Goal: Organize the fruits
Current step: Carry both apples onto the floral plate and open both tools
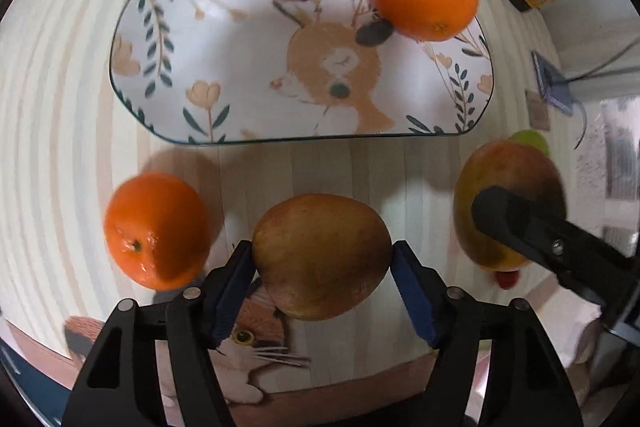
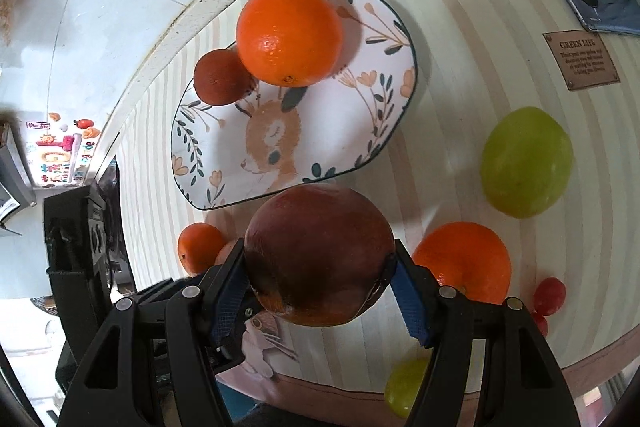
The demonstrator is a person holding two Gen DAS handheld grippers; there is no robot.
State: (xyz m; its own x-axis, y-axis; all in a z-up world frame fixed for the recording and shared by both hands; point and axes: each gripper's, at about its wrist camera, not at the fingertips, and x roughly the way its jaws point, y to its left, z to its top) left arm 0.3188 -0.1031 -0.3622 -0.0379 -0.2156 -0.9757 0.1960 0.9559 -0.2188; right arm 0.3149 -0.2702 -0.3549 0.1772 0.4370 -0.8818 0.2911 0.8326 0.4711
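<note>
Two tongs, each loaded: my left tongs (image 1: 322,259) pinch a yellow-red mango (image 1: 322,255) by its flanks, and my right tongs (image 2: 318,263) clamp a darker red mango (image 2: 318,255) the same way. Both hang just short of the deer-print plate (image 2: 224,163), which already carries a large orange (image 2: 289,35) and a small dark orange (image 2: 222,77) at its far end, so I judge the mangoes go there next. Loose on the striped desk (image 2: 460,67): an orange (image 1: 156,231), a green fruit (image 2: 526,163). A brown tag (image 2: 582,61) reads "GREEN LIFE".
</note>
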